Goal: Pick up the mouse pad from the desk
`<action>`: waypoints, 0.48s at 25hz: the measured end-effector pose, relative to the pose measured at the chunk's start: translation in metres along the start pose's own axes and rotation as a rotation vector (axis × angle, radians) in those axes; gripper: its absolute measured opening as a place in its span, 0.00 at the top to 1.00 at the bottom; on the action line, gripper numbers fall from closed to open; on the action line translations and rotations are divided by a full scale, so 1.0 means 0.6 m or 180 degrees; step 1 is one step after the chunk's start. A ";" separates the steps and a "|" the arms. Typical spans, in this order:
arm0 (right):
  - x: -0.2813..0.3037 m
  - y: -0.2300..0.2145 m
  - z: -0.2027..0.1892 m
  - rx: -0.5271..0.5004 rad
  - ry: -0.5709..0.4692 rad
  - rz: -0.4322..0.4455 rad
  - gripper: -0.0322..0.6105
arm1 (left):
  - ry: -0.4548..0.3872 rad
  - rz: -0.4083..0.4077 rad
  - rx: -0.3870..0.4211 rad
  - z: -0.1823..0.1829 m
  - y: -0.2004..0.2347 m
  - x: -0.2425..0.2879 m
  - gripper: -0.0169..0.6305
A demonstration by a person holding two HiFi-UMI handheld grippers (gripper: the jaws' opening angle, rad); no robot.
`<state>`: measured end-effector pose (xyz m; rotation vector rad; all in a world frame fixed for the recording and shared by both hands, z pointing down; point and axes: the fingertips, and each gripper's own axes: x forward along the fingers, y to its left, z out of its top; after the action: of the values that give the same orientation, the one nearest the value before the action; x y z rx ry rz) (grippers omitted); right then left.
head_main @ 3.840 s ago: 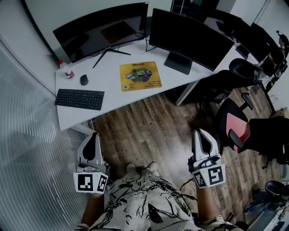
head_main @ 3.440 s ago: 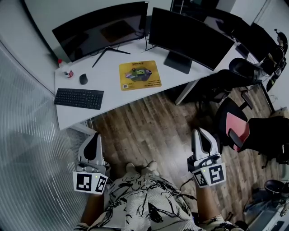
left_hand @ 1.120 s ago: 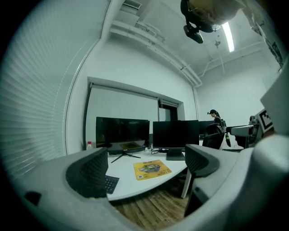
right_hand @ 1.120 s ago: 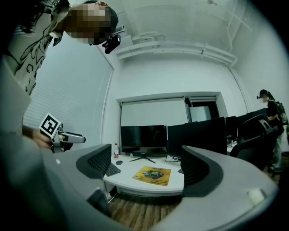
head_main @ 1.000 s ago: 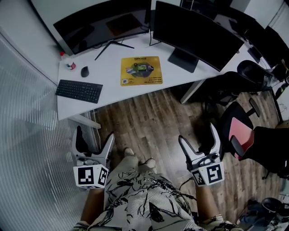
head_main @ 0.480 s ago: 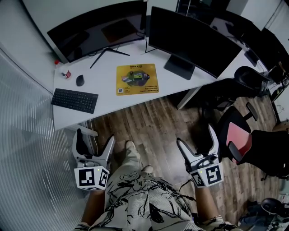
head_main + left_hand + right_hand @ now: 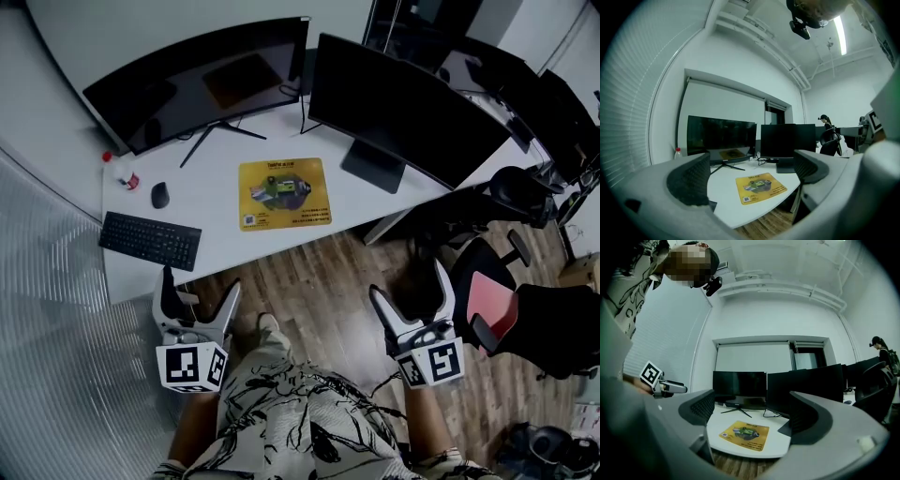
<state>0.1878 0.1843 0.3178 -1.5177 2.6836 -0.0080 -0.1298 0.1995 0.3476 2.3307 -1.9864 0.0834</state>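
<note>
A yellow mouse pad point(image 7: 283, 192) with a printed picture lies flat on the white desk point(image 7: 211, 234), in front of two dark monitors. It also shows between the jaws in the left gripper view point(image 7: 761, 187) and the right gripper view point(image 7: 744, 435). My left gripper point(image 7: 197, 296) hangs open over the wooden floor, well short of the desk's front edge. My right gripper point(image 7: 407, 289) is open too, over the floor to the right. Nothing sits between either pair of jaws.
A black keyboard point(image 7: 150, 241), a mouse point(image 7: 159, 195) and a small bottle point(image 7: 112, 167) sit on the desk's left part. Two monitors point(image 7: 392, 103) stand at the back. Office chairs point(image 7: 492, 295) crowd the right side. A ribbed glass wall point(image 7: 56, 356) runs along the left.
Both grippers went from shut to open since the oldest frames. The view has drifted closer to the desk, and the mouse pad now lies lower in the picture.
</note>
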 end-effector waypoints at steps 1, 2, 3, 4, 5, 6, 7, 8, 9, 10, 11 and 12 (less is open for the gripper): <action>0.011 -0.003 0.001 0.0003 -0.0004 -0.0018 0.20 | 0.0008 -0.0019 0.0006 0.002 0.005 0.012 0.14; 0.022 -0.005 0.001 0.0005 -0.0002 -0.0035 0.20 | 0.0018 -0.0038 0.0011 0.002 0.010 0.023 0.14; 0.033 -0.007 0.000 0.0004 0.0010 -0.0049 0.20 | 0.0029 -0.0054 0.0012 0.002 0.015 0.034 0.14; 0.043 -0.009 -0.001 0.0005 0.0024 -0.0059 0.20 | 0.0041 -0.0069 0.0008 0.002 0.021 0.043 0.14; 0.053 -0.010 -0.002 0.0006 0.0036 -0.0068 0.20 | 0.0051 -0.0084 0.0002 0.002 0.026 0.052 0.14; 0.062 -0.010 -0.002 0.0007 0.0043 -0.0078 0.19 | 0.0060 -0.0100 -0.0002 0.002 0.031 0.061 0.14; 0.072 -0.011 -0.002 0.0005 0.0048 -0.0090 0.19 | 0.0065 -0.0116 -0.0008 0.002 0.037 0.071 0.14; 0.082 -0.011 -0.002 -0.0001 0.0054 -0.0104 0.19 | 0.0065 -0.0130 -0.0020 0.002 0.043 0.080 0.14; 0.092 -0.011 -0.001 -0.0009 0.0061 -0.0119 0.19 | 0.0062 -0.0143 -0.0039 0.003 0.050 0.090 0.14; 0.102 -0.011 -0.001 -0.0017 0.0070 -0.0135 0.19 | 0.0058 -0.0156 -0.0056 0.004 0.056 0.099 0.14; 0.111 -0.010 0.001 -0.0024 0.0075 -0.0152 0.19 | 0.0055 -0.0172 -0.0065 0.005 0.063 0.107 0.14; 0.121 -0.010 0.002 -0.0026 0.0075 -0.0170 0.19 | 0.0051 -0.0189 -0.0071 0.007 0.070 0.115 0.14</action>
<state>0.1555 0.1193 0.3133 -1.6010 2.6634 -0.0172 -0.1601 0.1247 0.3510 2.3653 -1.8993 0.0758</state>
